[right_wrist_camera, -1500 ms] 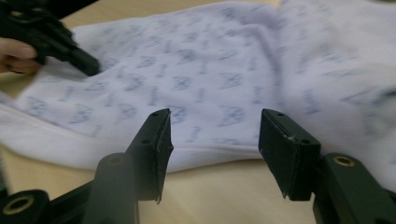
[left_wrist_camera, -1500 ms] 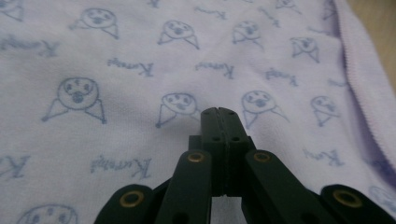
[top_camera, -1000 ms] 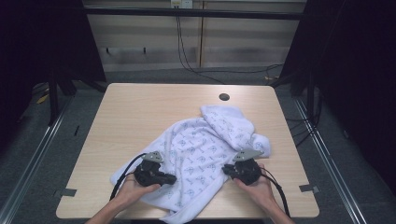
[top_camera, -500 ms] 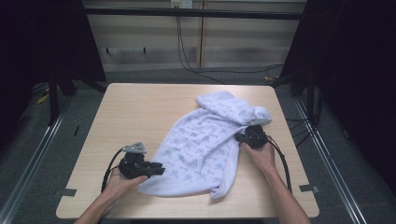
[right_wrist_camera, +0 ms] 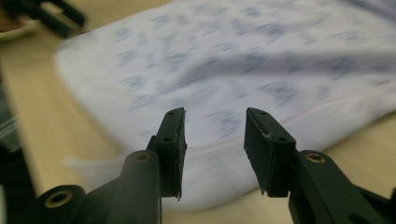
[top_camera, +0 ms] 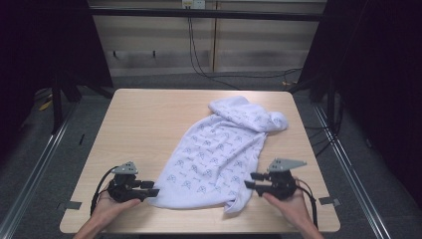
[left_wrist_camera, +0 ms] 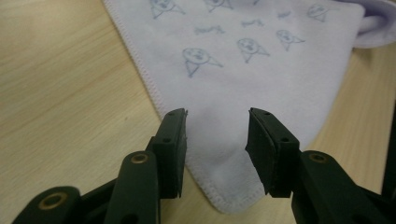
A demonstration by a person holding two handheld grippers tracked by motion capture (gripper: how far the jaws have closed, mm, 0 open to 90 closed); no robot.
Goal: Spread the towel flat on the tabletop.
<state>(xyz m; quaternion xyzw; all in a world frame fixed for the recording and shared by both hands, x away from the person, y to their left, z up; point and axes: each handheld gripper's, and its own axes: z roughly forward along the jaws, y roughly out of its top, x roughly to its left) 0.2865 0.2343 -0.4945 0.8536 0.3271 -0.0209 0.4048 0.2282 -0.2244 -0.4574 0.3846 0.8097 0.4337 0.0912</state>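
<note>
- White terry towel printed with small blue figures (top_camera: 216, 159) lay spread on the pale wooden counter (top_camera: 139, 129), running slantwise from a bunched far end near the right edge down to its near hem.
- Left gripper (top_camera: 152, 188) sat at the towel's near-left corner; in the left gripper view that stitched corner (left_wrist_camera: 224, 186) lay flat between the black jaws, which stood apart and pressed on nothing. Those jaws had just been opening, so the corner looked released.
- Right gripper (top_camera: 251, 180) hovered beside the near-right edge, jaws likewise parted after just opening; the right gripper view was blurred, with the towel's hem (right_wrist_camera: 219, 144) just ahead of the pads and not pinched.
- To do the next fold or pull well, I judged each gripper should close on a hem corner only, catching one layer of cloth, and both should lift together to keep the near edge straight.
- Gripping too deep risked dragging folds across the counter.
</note>
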